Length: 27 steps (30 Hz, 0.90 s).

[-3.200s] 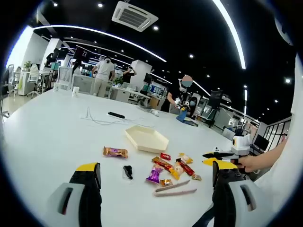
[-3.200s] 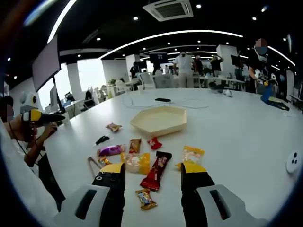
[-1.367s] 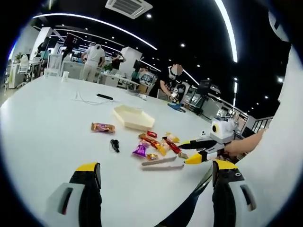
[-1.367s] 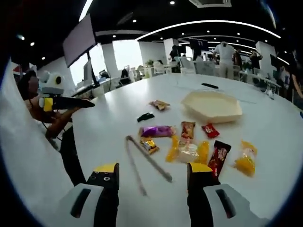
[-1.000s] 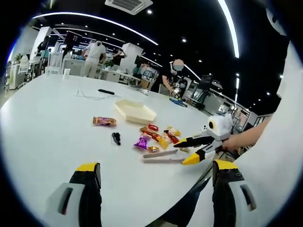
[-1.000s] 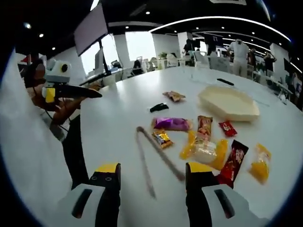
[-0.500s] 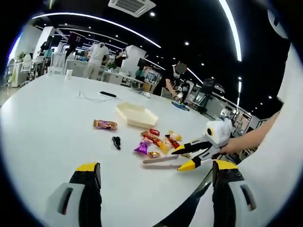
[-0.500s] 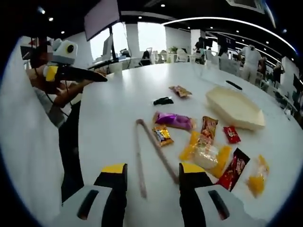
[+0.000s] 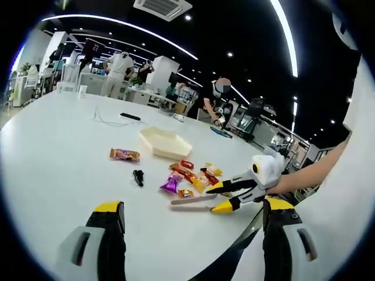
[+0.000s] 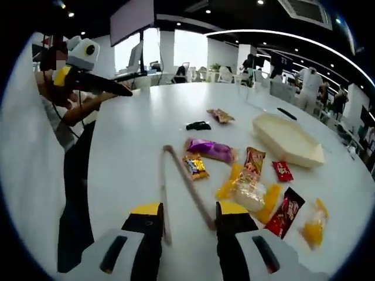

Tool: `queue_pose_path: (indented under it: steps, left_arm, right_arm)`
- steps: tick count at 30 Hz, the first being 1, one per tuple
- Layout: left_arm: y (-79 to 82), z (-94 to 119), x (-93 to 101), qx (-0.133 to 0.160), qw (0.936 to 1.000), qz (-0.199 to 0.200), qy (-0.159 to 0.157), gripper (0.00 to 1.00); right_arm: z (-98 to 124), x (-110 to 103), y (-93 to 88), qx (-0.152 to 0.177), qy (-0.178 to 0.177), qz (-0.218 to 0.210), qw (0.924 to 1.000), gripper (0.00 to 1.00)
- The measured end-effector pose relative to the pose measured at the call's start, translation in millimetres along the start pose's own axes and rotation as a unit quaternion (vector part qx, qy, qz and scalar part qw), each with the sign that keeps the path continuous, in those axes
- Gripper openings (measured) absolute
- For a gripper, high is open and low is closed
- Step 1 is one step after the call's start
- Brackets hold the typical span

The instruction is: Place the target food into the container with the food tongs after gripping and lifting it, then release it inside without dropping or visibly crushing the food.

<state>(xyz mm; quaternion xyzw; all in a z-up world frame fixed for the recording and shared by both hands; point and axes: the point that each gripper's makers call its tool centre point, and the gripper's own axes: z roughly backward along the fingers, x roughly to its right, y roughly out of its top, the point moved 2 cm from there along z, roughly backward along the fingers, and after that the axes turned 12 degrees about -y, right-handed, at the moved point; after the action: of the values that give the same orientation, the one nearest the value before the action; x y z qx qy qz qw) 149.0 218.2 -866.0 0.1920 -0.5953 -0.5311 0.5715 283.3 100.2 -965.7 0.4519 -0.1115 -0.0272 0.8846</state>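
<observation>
Metal food tongs (image 10: 179, 178) lie on the white table with their closed end pointing away. Their two spread legs run down between the jaws of my right gripper (image 10: 188, 209), which is open and straddles them just above the table. A heap of wrapped snacks (image 10: 252, 184) lies right of the tongs, among them a purple packet (image 10: 211, 149) and a gold candy (image 10: 195, 167). Beyond them sits the cream hexagonal tray (image 10: 287, 143). In the left gripper view, my left gripper (image 9: 190, 208) hangs wide open and holds nothing, well short of the tongs (image 9: 190, 202), the snacks (image 9: 196, 175) and the tray (image 9: 164, 142).
A black clip (image 10: 198, 124) and a brown packet (image 10: 220, 115) lie apart from the heap. The table's near edge runs just behind the right gripper (image 9: 234, 190). A cable and a dark remote (image 9: 130, 116) lie farther back. People stand at desks in the background.
My right gripper has dropped from above the snacks to the tongs' open ends, and its jaws have narrowed around the legs. The left gripper stays open, only drifting slightly.
</observation>
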Motion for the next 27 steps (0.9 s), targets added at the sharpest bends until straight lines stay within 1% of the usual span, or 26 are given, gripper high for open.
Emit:
queue_pose_path:
  steps: [1,3,6,12,16,20,25,27]
  left_arm:
    - [-0.1,0.0,0.1,0.000,1.0000,0.000,0.000,0.99]
    - [-1.9,-1.1,0.6,0.000,1.0000,0.001,-0.001,0.99]
    - [-3.8,-3.5,2.1,0.000,1.0000,0.003,-0.003,0.99]
    - [-4.6,-7.0,4.6,0.002,1.0000,0.004,-0.008,0.99]
    - [-4.8,-9.6,6.8,0.003,0.9999,0.004,-0.010,0.99]
    - [-5.0,-9.7,7.6,0.004,0.9999,0.004,-0.011,0.99]
    - [-5.6,-10.3,9.1,0.006,0.9999,0.006,-0.011,0.99]
    - [-6.1,-10.6,10.7,0.005,0.9999,0.006,-0.012,0.99]
  right_arm:
    - [-0.6,0.0,0.0,0.001,0.000,0.003,1.0000,0.37]
    - [0.0,3.5,1.4,0.005,0.000,-0.016,0.9999,0.36]
    - [0.9,2.4,0.8,0.008,0.003,-0.015,0.9998,0.35]
    - [1.4,4.9,1.5,0.019,0.011,-0.034,0.9992,0.33]
    - [3.2,4.4,1.2,0.020,0.014,-0.030,0.9992,0.32]
    - [3.4,4.6,1.6,0.014,0.008,-0.029,0.9995,0.29]
    - [1.9,3.2,0.4,-0.002,-0.006,-0.037,0.9993,0.27]
    - [2.1,2.0,1.6,-0.007,-0.009,-0.033,0.9994,0.26]
